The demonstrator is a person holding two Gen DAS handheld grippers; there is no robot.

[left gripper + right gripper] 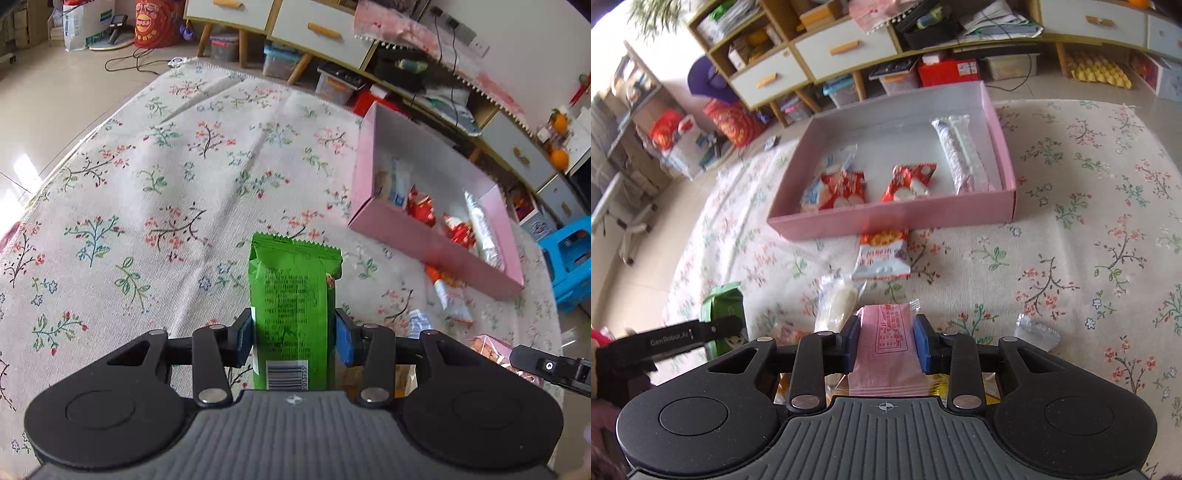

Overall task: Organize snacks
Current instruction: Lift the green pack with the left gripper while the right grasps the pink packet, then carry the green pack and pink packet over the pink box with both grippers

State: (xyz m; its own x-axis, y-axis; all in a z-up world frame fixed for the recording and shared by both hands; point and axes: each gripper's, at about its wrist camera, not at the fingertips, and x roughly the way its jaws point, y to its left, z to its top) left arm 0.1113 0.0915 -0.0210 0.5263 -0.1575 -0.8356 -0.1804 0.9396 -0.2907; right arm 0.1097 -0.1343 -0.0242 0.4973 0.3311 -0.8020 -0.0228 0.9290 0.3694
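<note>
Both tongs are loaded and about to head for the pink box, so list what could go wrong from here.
1. The left tongs and right tongs sit close together; both heading for the pink box could collide.
2. The orange-and-white packet lies against the box's front wall; a low approach might knock it.
3. The green packet is gripped low, so its top may flop.
</note>
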